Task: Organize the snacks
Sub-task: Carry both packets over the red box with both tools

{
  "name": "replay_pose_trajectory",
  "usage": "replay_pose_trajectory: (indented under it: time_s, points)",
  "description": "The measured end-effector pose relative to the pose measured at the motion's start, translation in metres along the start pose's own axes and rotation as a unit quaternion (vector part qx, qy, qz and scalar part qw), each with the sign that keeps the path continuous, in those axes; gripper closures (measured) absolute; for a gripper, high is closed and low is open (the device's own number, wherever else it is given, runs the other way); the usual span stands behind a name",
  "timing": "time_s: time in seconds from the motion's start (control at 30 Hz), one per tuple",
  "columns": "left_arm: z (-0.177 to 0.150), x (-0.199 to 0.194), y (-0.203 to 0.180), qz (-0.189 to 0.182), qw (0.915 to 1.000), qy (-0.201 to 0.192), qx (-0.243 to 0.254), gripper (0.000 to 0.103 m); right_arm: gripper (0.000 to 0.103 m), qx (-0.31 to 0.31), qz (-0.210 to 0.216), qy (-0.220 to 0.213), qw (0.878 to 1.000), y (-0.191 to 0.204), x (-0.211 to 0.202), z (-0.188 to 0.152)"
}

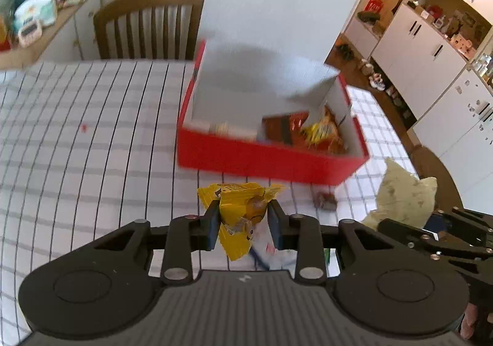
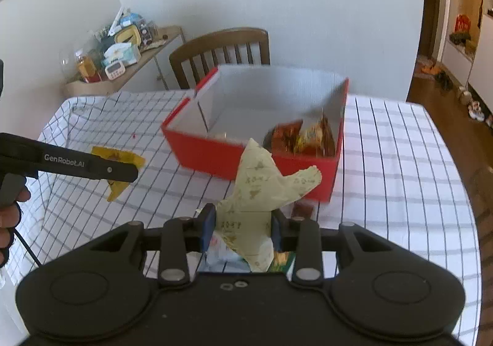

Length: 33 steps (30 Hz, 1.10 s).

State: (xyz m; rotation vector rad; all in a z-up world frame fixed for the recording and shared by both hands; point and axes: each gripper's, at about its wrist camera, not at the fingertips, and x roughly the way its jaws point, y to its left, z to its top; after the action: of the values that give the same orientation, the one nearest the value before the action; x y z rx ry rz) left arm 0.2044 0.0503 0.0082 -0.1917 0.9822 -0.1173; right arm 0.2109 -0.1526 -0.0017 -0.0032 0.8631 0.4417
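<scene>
Both cams ride right on the grippers, looking forward and down along the fingers at the red box [image 1: 271, 158] on the checked tablecloth [image 1: 77, 136], from the near side of it and pretty close, above the table. The left wrist view sits off to the box's left with the wooden chair [image 1: 148, 25] behind it, and the right wrist view faces the box more head-on. They share the box, the chair, the cloth and the cluttered shelf [image 2: 123, 68], and each catches the other gripper at its edge.
</scene>
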Motion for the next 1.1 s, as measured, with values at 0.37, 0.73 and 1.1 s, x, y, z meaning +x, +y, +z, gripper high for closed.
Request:
replay_pose_trajectory:
  time_s: [0.37, 0.73, 1.1]
  points:
    - [0.073, 0.022, -0.026, 0.029, 0.9987, -0.025, 0.035, 0.071, 0.067, -0.009, -0.002, -0.017, 1.0, -0.008, 0.033, 0.065]
    - [0.117, 0.082, -0.017, 0.058, 0.998, 0.006, 0.024, 0.071, 0.067, -0.005, 0.0, 0.014, 1.0, -0.018, 0.103, 0.102]
    - [0.125, 0.15, -0.001, 0.072, 0.9953, 0.061, 0.017, 0.071, 0.067, 0.004, 0.008, 0.07, 0.997, -0.028, 0.161, 0.108]
